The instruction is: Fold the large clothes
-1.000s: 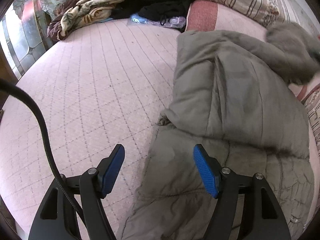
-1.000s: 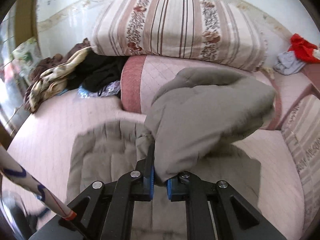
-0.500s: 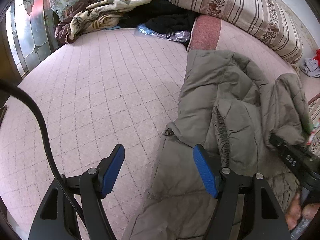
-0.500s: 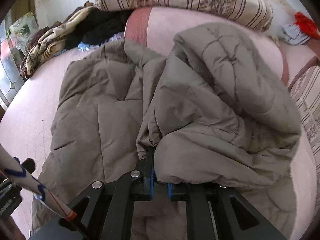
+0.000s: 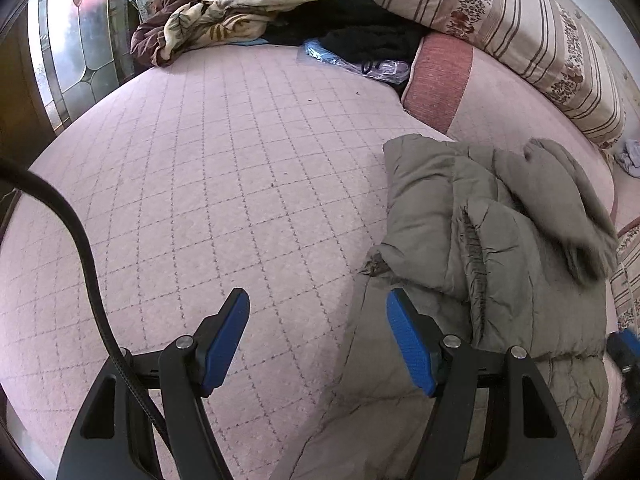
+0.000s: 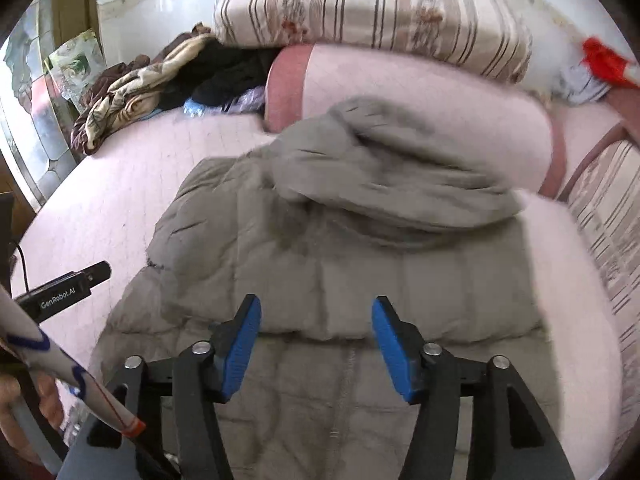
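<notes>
Jaws of both grippers stand wide apart with nothing between them. Seen from the left wrist, the left gripper hangs over the pink quilted bed, its right blue pad at the edge of the grey padded coat, which fills the right half of the frame. The coat lies on the bed with one part folded over the rest, and its hood is heaped at the upper right. In the right wrist view, the right gripper is held above the coat, at the centre of the frame, hood blurred near the pink bolster. A striped cushion sits along the top, and a pile of blankets and dark clothes lies at upper left.
</notes>
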Motion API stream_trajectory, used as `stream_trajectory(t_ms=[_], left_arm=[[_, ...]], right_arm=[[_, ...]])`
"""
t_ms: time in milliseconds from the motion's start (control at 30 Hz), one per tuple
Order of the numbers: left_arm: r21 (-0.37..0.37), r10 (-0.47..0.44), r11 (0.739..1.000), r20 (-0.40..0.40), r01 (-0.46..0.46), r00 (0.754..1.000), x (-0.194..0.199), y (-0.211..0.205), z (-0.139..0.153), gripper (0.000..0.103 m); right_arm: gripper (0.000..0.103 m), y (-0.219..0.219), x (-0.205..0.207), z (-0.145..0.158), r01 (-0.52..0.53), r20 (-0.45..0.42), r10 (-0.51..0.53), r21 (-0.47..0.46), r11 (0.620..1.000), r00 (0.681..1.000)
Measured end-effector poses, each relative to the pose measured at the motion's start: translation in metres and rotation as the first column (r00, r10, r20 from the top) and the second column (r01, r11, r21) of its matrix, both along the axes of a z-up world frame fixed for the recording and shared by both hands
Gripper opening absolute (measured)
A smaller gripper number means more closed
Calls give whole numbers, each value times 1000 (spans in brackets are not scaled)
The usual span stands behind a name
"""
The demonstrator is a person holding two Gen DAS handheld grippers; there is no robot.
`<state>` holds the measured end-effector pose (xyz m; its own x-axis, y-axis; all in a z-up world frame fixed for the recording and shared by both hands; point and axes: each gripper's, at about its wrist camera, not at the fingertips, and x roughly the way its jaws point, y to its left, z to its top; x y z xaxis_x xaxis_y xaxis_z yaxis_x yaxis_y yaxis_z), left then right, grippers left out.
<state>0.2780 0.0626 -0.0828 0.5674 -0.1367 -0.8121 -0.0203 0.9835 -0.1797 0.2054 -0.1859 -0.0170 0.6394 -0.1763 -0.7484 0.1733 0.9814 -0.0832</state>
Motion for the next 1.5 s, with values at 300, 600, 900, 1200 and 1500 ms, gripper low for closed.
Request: stream_trajectory(t_ms=[300,600,900,1200,1500], left_arm=[[18,-33,999,3,33,999,0,-10,-1,70],[25,-52,998,-9,52,999,6,-18,-5,70],[19,-77,997,-6,78,997,4,-24,-5,70],[-1,-61,998,-21,61,998,4,-14,-5,70],[33,-37,999,-12,38,999,4,-13,-5,70]], right_arm=[[91,-119,40,6,277,-9,-288,306,911,958],[67,-178,97,-55,409,-172,-399,643,647,901],[7,-118,92,-6,194,-45,-216,637,746,975],[7,-105,2,-21,185,-89,-165,606,774,982],[19,-112,39,-93,360,-236,-273,556,749,933]])
